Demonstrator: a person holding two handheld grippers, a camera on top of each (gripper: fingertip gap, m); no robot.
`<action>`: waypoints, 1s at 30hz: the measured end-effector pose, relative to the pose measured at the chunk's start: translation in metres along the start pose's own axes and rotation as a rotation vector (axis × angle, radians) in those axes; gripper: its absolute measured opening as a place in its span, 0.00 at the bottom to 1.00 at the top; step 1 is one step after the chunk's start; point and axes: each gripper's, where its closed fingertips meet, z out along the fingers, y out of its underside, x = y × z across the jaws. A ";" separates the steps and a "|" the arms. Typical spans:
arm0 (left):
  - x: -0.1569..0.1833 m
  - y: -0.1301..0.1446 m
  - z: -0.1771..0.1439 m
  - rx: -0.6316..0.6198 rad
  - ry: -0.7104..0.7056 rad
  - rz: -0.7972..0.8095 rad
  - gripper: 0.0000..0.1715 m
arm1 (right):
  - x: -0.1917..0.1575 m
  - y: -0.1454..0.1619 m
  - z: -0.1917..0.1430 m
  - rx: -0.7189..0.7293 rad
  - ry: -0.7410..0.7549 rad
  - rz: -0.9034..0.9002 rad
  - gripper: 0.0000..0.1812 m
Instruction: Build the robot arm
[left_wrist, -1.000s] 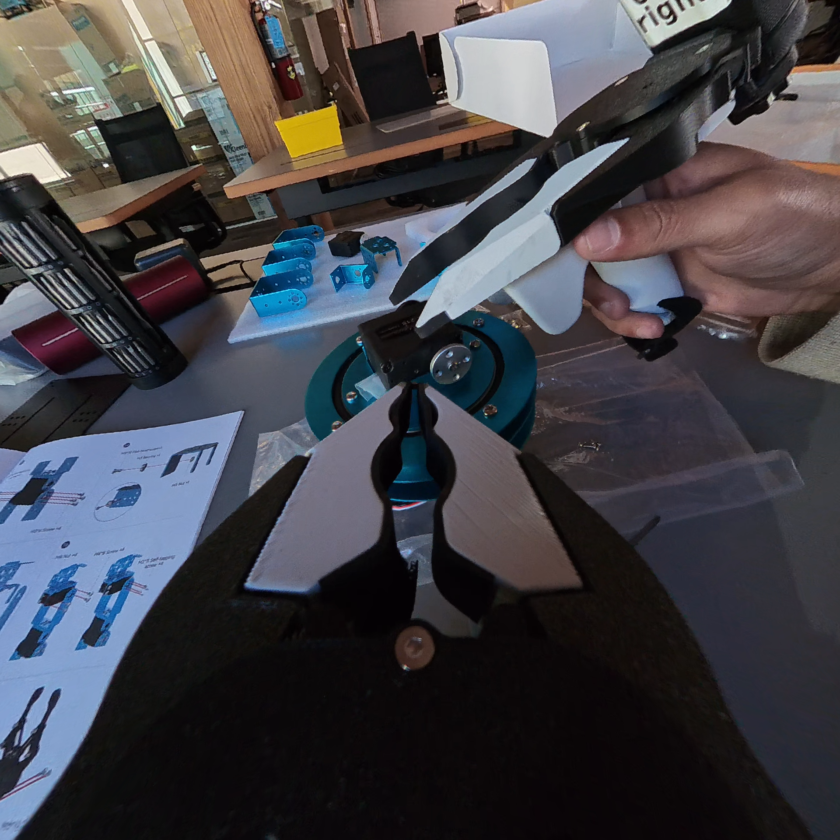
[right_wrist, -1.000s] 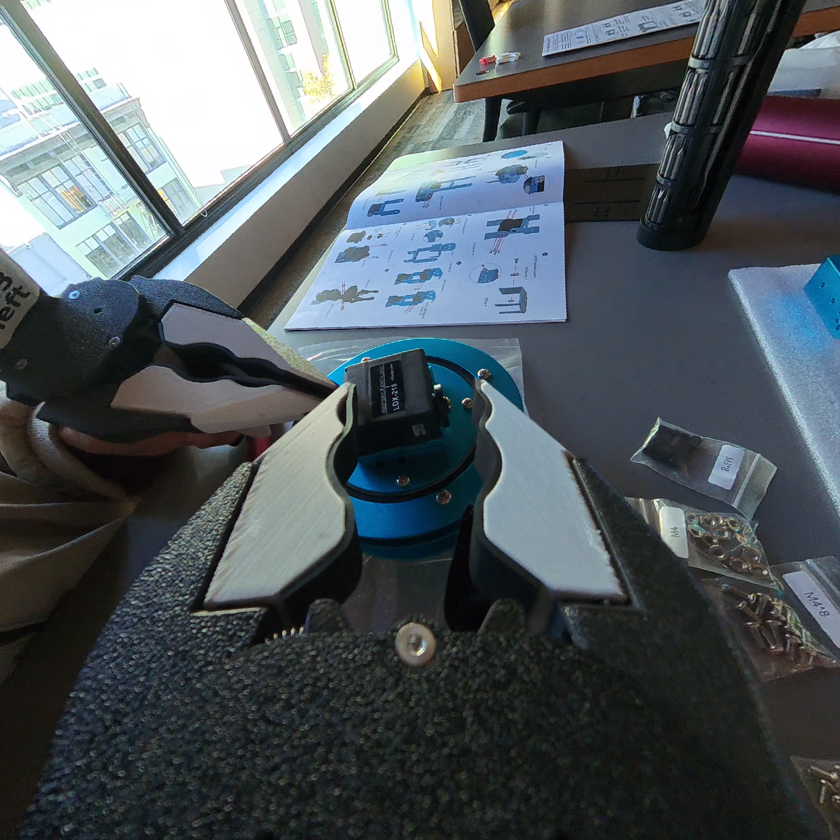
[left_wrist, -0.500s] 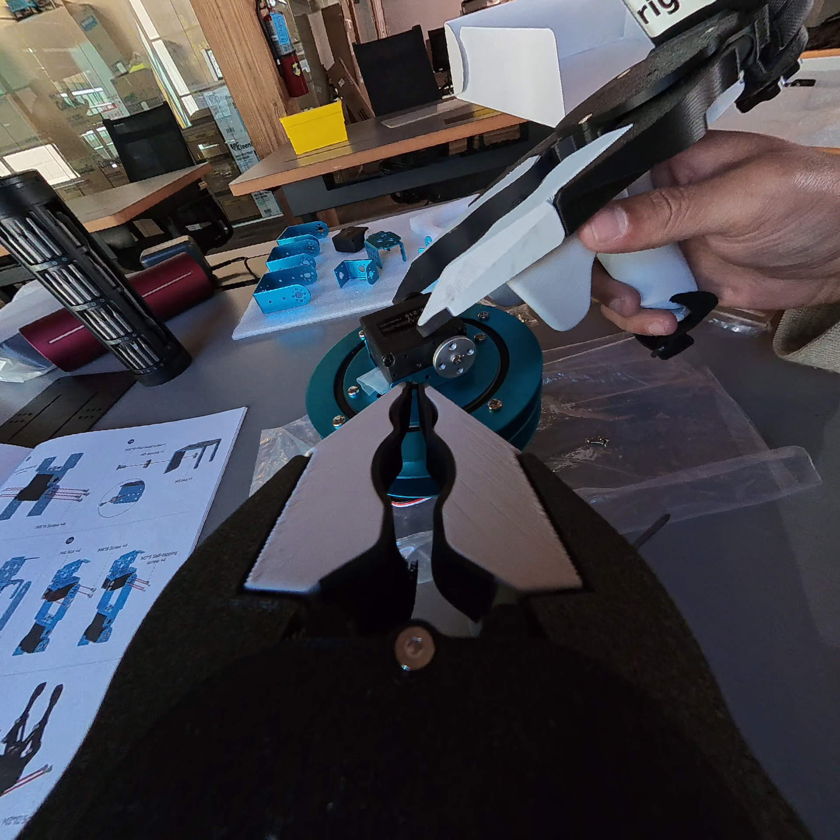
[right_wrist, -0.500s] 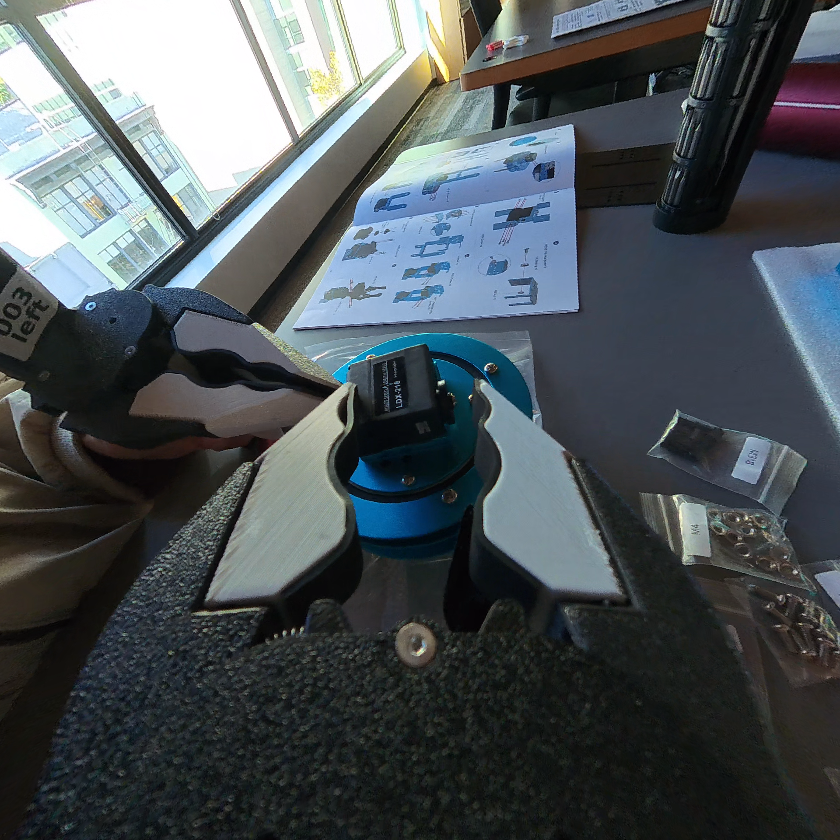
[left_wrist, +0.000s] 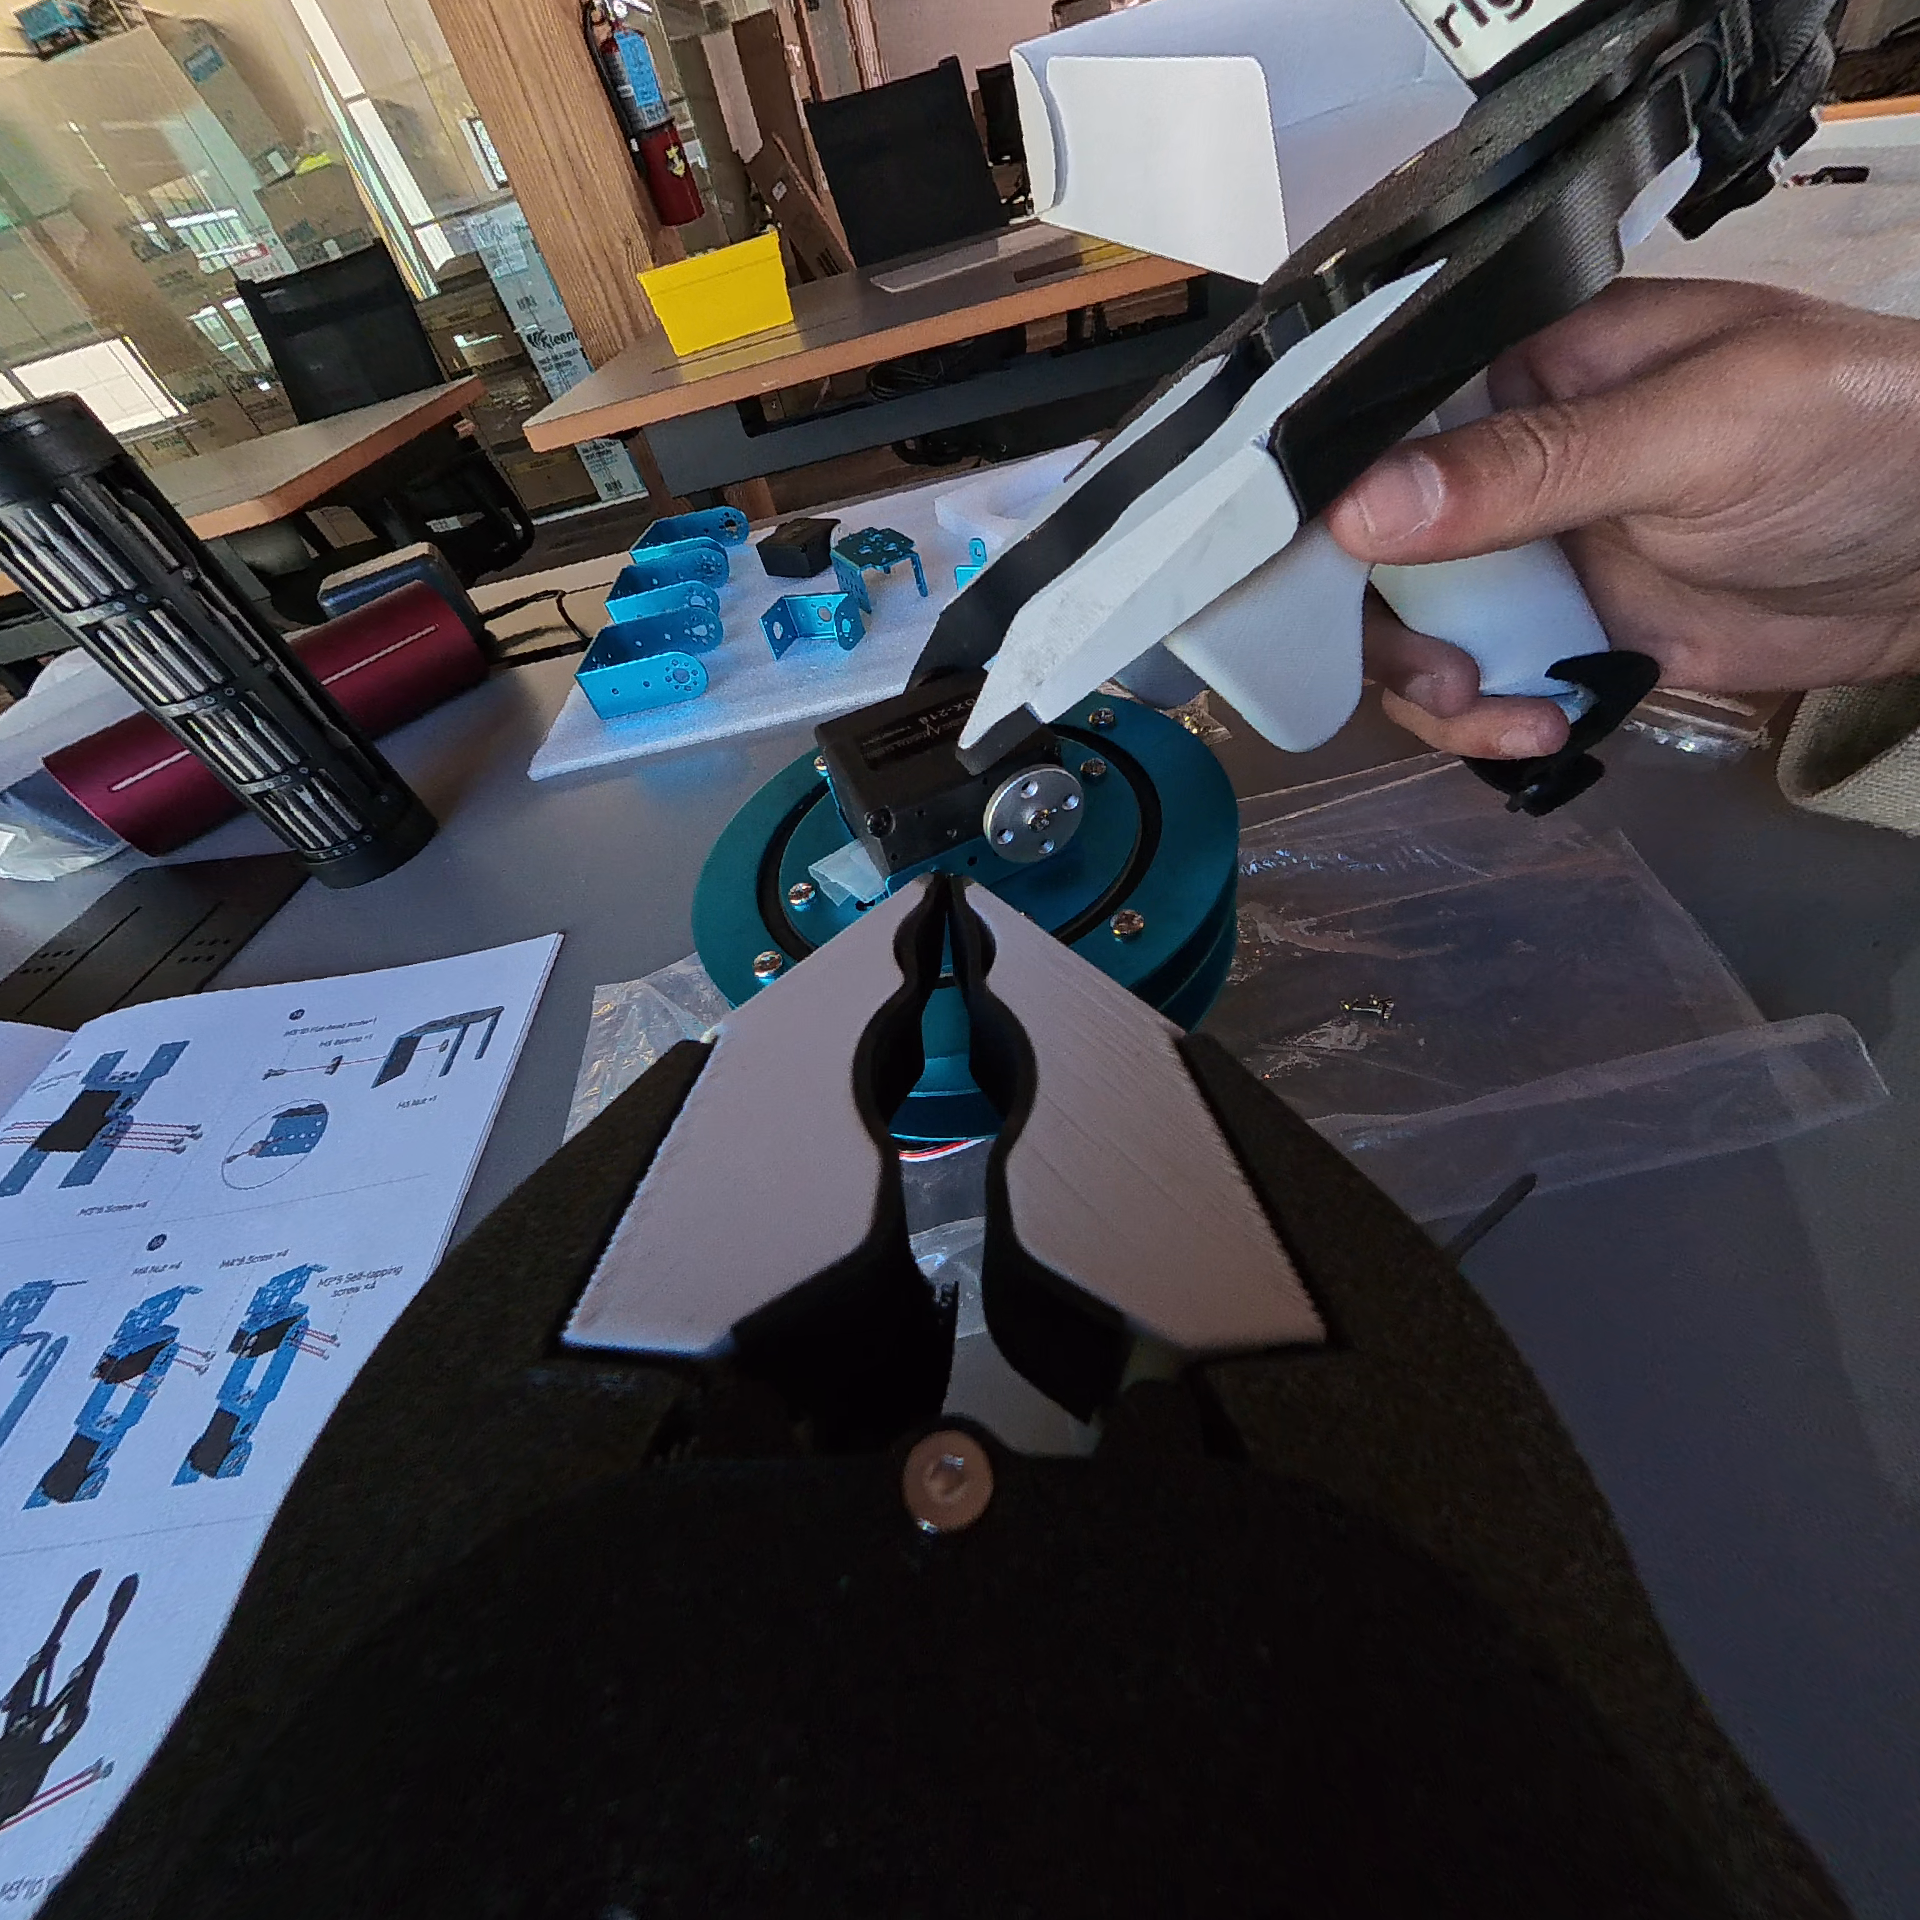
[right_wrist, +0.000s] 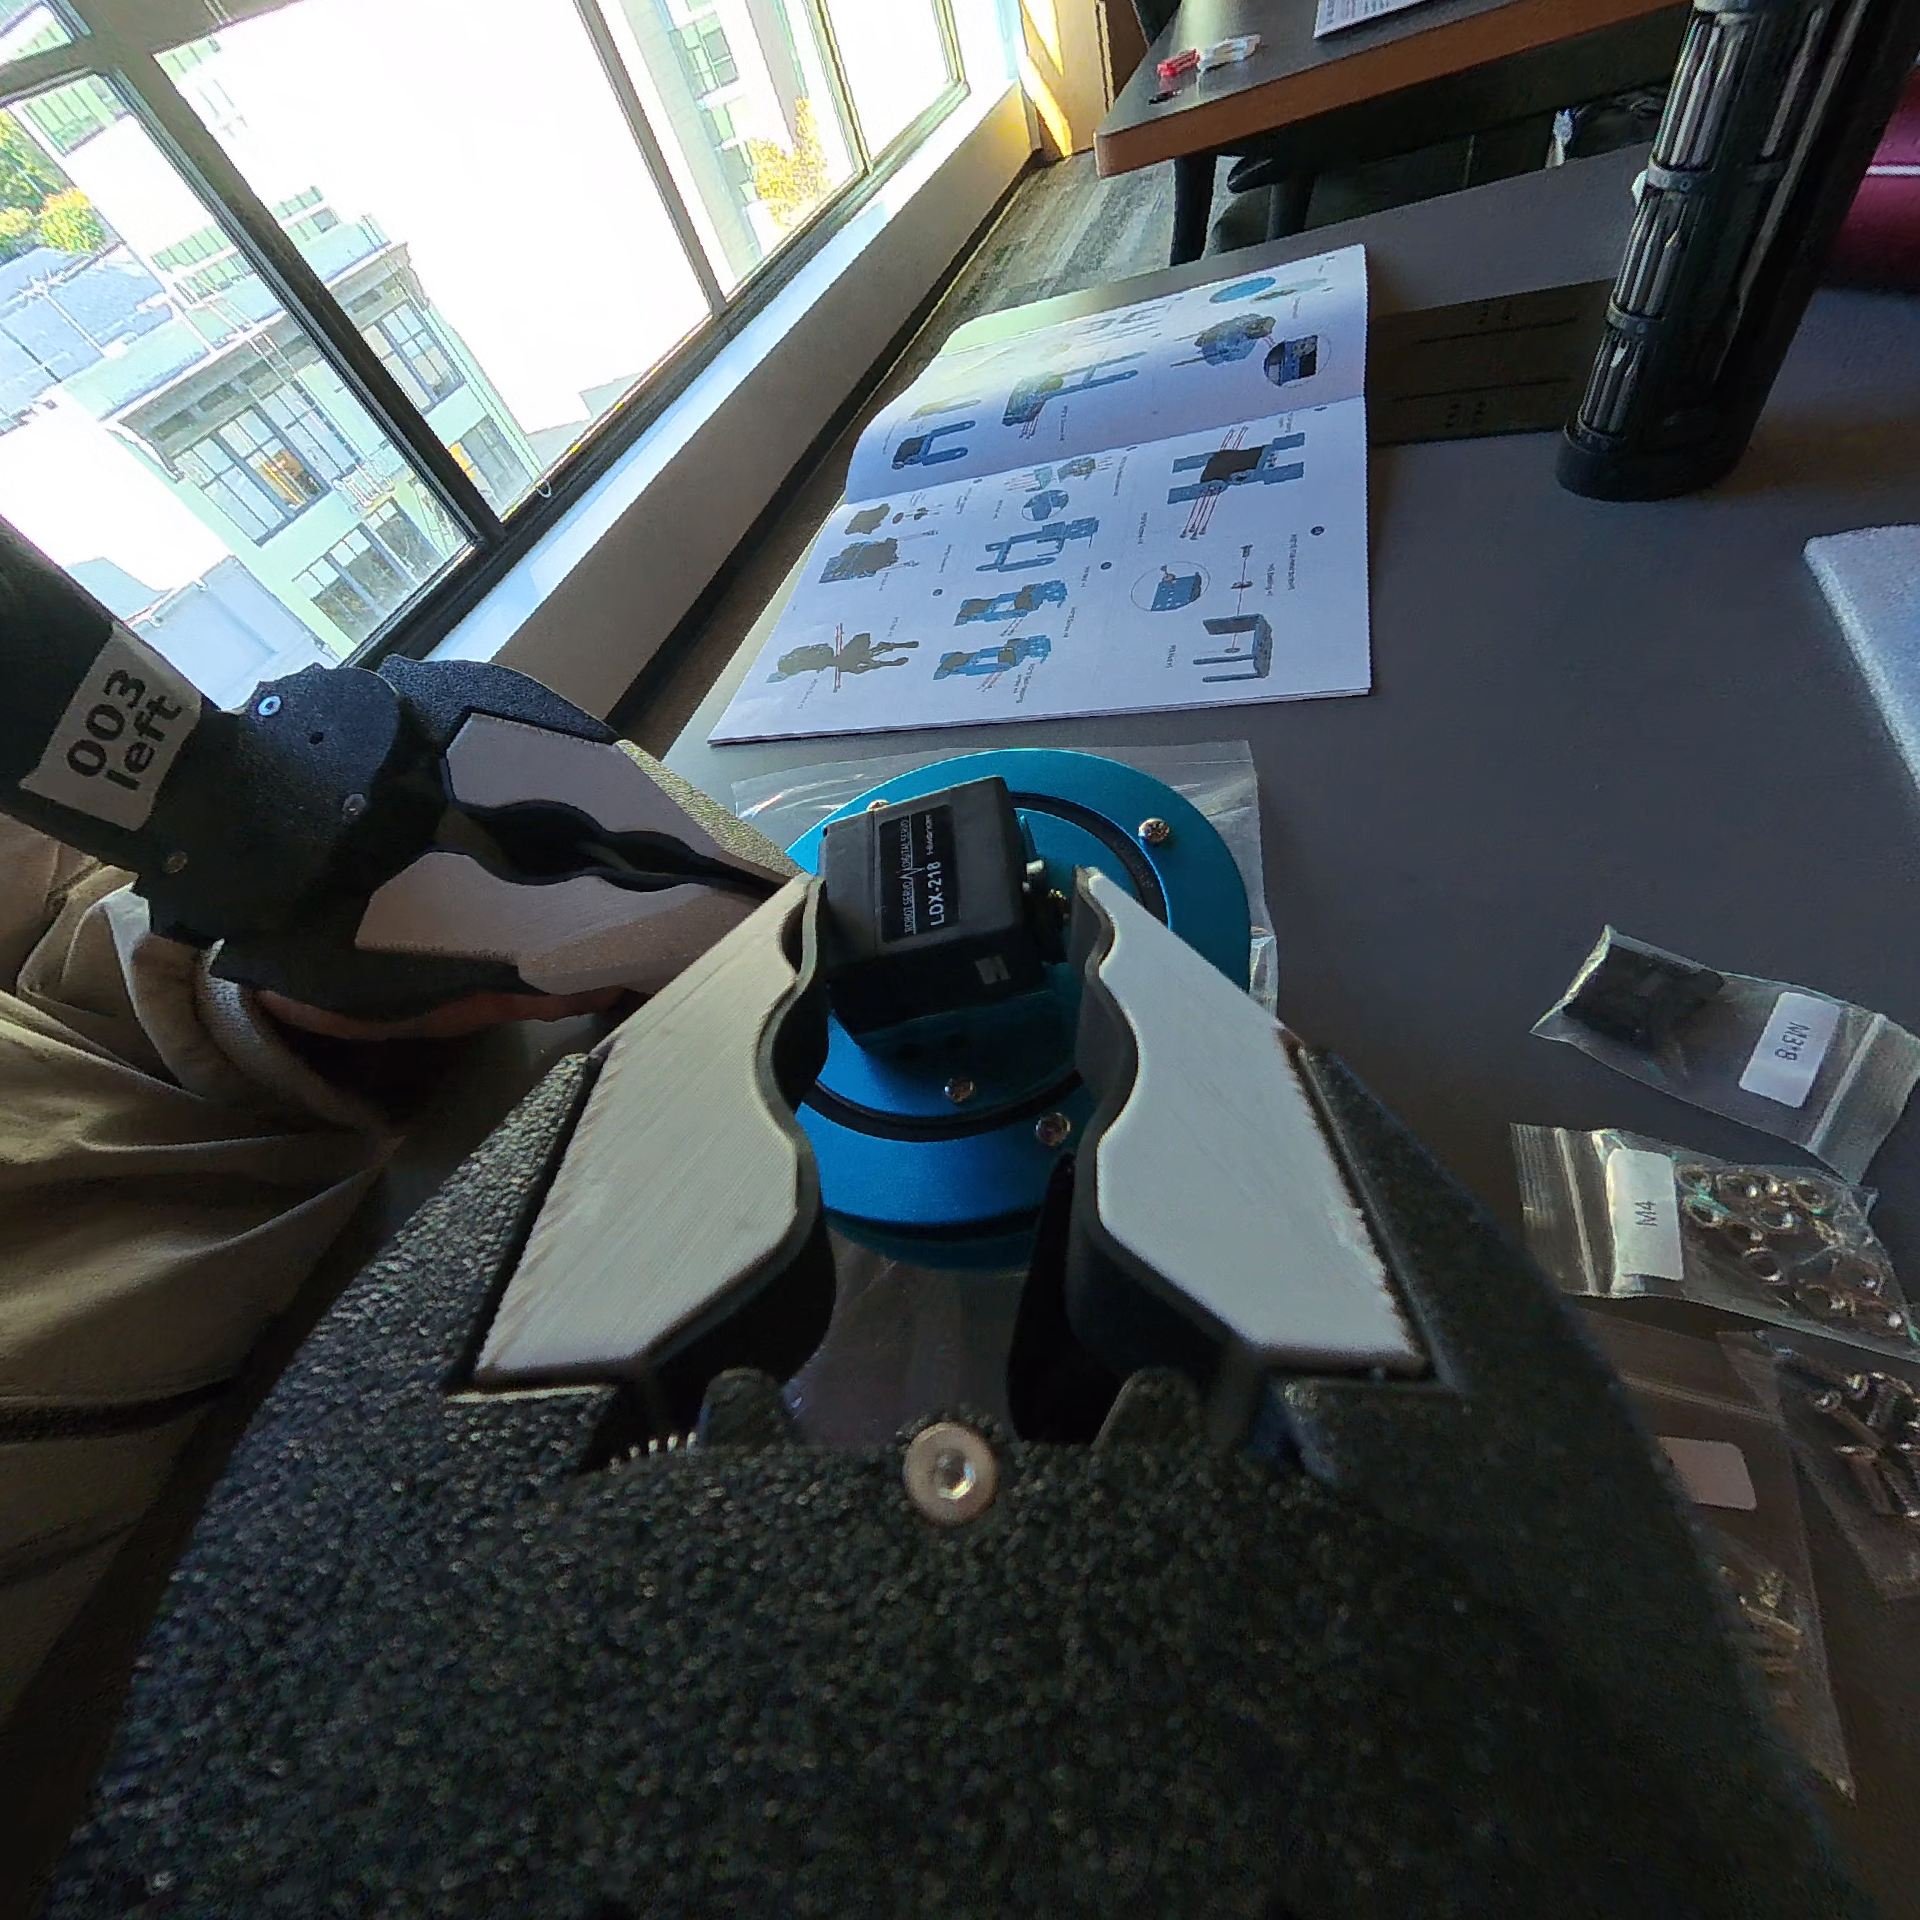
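A black servo (left_wrist: 914, 790) sits tilted in the middle of a round blue base (left_wrist: 1174, 831) on the grey table. My right gripper (right_wrist: 945, 899) straddles the servo (right_wrist: 935, 914), with one finger against each side. It comes in from the upper right in the left wrist view (left_wrist: 961, 696), held by a hand (left_wrist: 1662, 499). My left gripper (left_wrist: 948, 894) is shut and empty. Its tip touches the servo's lower edge, on the servo's left side in the right wrist view (right_wrist: 774, 883).
An open instruction booklet (left_wrist: 208, 1195) lies left of the base. A black ribbed cylinder (left_wrist: 208, 665) and a maroon tube (left_wrist: 364, 665) stand behind it. A white foam sheet (left_wrist: 748, 707) holds blue brackets. Small bags of screws (right_wrist: 1766, 1226) and a clear plastic bag (left_wrist: 1455, 966) lie to the right. My left and right fingertips are right by each other.
Both grippers have stayed at the servo. The right gripper has shifted slightly, and the servo sits a little more tilted between its fingers. The left gripper stays shut.
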 end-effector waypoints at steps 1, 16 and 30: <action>0.000 0.000 0.000 0.001 0.003 -0.003 0.00 | 0.000 0.000 0.000 0.000 -0.002 0.003 0.25; -0.002 0.002 0.001 -0.009 0.034 -0.028 0.00 | 0.002 0.001 -0.002 0.007 -0.017 0.016 0.25; -0.008 -0.026 -0.031 -0.006 0.193 -0.061 0.06 | 0.004 -0.036 -0.032 0.127 0.061 -0.038 0.22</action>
